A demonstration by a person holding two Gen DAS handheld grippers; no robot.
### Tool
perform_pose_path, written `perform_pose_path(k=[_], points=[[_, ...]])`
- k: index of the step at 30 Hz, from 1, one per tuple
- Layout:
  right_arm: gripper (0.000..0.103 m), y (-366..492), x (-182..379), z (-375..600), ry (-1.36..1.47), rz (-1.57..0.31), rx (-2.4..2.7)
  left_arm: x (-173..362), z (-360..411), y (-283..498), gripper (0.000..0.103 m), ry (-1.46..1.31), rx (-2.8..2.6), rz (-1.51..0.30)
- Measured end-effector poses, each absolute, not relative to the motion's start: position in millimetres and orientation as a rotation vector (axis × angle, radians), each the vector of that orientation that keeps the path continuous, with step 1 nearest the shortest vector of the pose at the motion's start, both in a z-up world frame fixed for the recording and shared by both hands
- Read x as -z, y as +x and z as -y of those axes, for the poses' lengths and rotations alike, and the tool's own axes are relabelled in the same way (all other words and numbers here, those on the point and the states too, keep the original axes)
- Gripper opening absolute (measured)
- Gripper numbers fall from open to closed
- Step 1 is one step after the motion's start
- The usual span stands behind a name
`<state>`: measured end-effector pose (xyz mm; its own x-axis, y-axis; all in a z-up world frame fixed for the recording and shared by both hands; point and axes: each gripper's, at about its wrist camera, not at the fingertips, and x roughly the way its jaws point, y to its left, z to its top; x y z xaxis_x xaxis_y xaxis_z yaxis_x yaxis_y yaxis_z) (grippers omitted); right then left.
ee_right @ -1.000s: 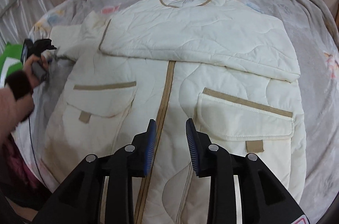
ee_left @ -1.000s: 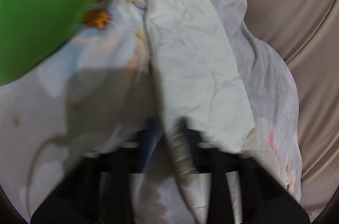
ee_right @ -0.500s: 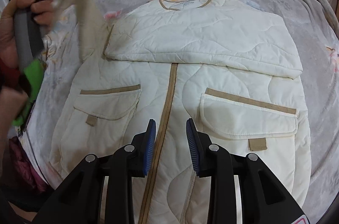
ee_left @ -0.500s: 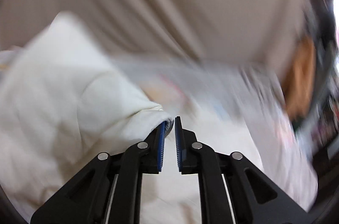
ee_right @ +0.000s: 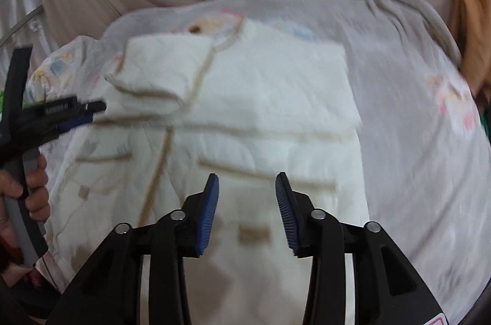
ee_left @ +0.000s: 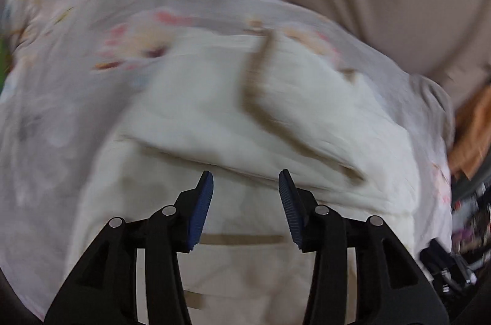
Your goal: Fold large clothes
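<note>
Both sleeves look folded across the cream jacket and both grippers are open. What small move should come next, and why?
Probably lower the right gripper to the jacket hem below it and grasp: both sleeves lie across the chest, the left gripper is empty, and the bottom half is still unfolded.

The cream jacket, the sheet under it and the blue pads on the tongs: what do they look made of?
Cream jacket: looks like padded, quilted matte fabric, with puffy stitched panels and tan trim. Sheet: thin, soft printed cloth, pale grey with faded floral motifs, wrinkled; motion blur hides the weave. Pads on the right tongs: blue, finely ribbed, probably rubber or soft plastic.
</note>
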<state>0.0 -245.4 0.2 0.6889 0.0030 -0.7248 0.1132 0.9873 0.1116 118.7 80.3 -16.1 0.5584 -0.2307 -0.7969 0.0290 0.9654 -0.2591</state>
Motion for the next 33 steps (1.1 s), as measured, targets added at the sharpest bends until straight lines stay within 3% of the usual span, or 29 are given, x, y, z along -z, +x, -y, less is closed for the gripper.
perform_pose_path(k=[6,13,14,15,16,21,22,23,24,26,28,33], points=[[0.055,93,0,180,-0.046,-0.782,-0.071,46,-150,148,0.043,-0.464,0.018,-1.038],[0.054,164,34,132,-0.084,-0.859,-0.133,53,-150,149,0.043,-0.574,0.104,-1.056],[0.041,169,36,131,-0.073,-0.864,-0.133,59,-145,153,0.043,-0.581,0.108,-1.078],[0.016,172,33,132,-0.044,-0.861,-0.137,62,-143,157,0.043,-0.586,0.104,-1.084],[0.009,171,25,138,0.001,-0.841,-0.135,65,-143,159,0.043,-0.596,0.102,-1.077],[0.009,123,-26,237,0.444,-0.652,-0.03,67,-153,173,0.043,-0.556,0.044,-1.048],[0.011,107,-21,266,0.506,-0.651,0.061,68,-154,175,0.043,-0.547,0.041,-1.054],[0.021,97,-10,286,0.52,-0.684,0.145,69,-153,176,0.043,-0.535,0.037,-1.06],[0.041,90,3,300,0.511,-0.735,0.201,68,-152,176,0.043,-0.529,0.035,-1.06],[0.044,75,33,325,0.509,-0.861,0.292,66,-148,172,0.043,-0.523,0.027,-1.051],[0.044,52,44,346,0.618,-0.854,0.284,64,-148,171,0.044,-0.539,0.021,-1.041],[0.069,40,37,374,0.709,-0.757,0.293,67,-150,174,0.052,-0.638,-0.007,-1.047]])
